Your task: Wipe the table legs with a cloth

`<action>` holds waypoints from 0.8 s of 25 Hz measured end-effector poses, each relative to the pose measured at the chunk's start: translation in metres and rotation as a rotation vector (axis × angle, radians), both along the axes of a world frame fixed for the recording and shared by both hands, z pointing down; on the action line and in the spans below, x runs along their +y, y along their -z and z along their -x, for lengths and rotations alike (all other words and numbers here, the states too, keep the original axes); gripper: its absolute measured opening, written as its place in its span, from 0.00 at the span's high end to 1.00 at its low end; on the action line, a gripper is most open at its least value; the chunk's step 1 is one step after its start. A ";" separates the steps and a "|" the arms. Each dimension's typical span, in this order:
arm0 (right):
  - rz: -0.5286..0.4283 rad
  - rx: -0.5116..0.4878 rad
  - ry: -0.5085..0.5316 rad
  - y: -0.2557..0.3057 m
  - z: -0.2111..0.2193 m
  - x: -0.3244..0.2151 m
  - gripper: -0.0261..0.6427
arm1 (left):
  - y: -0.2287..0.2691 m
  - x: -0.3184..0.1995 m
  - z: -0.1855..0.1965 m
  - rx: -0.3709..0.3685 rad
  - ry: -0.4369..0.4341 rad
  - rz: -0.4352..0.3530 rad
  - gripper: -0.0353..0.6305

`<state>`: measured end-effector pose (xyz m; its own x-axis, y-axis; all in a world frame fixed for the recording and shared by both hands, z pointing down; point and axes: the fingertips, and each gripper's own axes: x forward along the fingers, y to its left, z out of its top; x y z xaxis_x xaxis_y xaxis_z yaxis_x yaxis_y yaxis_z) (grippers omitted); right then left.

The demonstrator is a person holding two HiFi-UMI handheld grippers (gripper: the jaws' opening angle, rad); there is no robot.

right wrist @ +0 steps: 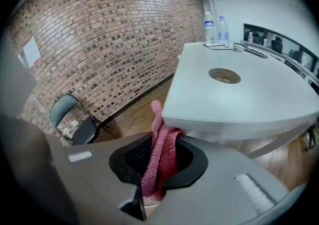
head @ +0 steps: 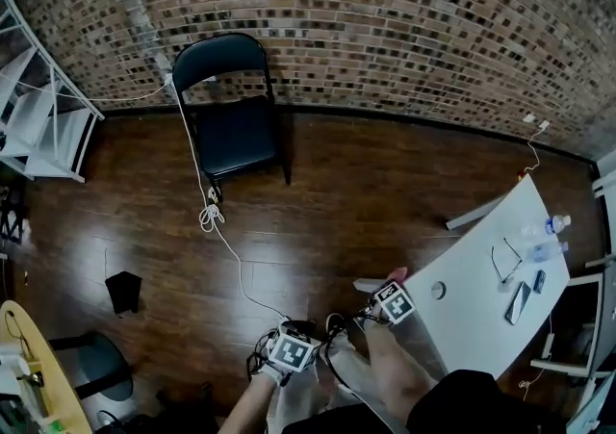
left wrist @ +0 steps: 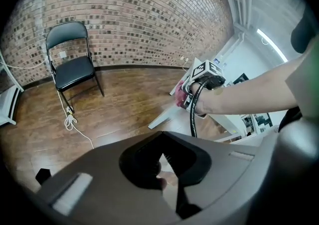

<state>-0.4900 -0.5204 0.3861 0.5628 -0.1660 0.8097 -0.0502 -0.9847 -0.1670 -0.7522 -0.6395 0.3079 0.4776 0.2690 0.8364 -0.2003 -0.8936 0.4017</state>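
A pink cloth (right wrist: 160, 154) hangs between the jaws of my right gripper (right wrist: 159, 144), which is shut on it. The gripper sits just below the edge of the white table (right wrist: 239, 94), with the cloth's top end against that rim. In the head view the right gripper (head: 392, 301) is at the table's near-left corner, beside a white table leg (head: 369, 285); another leg (head: 476, 214) slants out farther back. My left gripper (head: 292, 350) is held lower and to the left. Its jaws (left wrist: 162, 164) stand shut with nothing between them. The left gripper view shows the right gripper (left wrist: 202, 75) and cloth (left wrist: 179, 98) near a leg (left wrist: 167, 114).
A black folding chair (head: 236, 119) stands by the brick wall, with a white cable (head: 207, 216) trailing across the wood floor. Bottles (head: 549, 227), glasses and a phone lie on the table. A white stair frame (head: 38, 124) is at the left, a small black object (head: 123, 290) on the floor.
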 end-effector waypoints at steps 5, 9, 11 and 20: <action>-0.053 -0.051 0.453 0.023 0.037 -0.052 0.90 | 0.026 -0.004 0.000 0.027 0.095 -0.034 0.95; -0.159 -0.005 0.734 0.057 0.047 -0.117 0.90 | 0.043 -0.013 -0.018 0.086 0.172 -0.053 0.95; -0.229 0.037 0.879 0.083 0.043 -0.165 0.90 | 0.050 -0.034 -0.036 0.121 0.224 -0.103 0.95; -0.369 0.023 1.208 0.169 0.124 -0.199 0.90 | 0.111 -0.059 -0.021 0.181 0.425 -0.190 0.95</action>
<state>-0.6143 -0.7196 0.2172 -0.0922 -0.7964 0.5977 -0.8895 -0.2040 -0.4089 -0.7309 -0.6989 0.1965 0.6538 -0.1299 0.7455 -0.5050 -0.8086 0.3020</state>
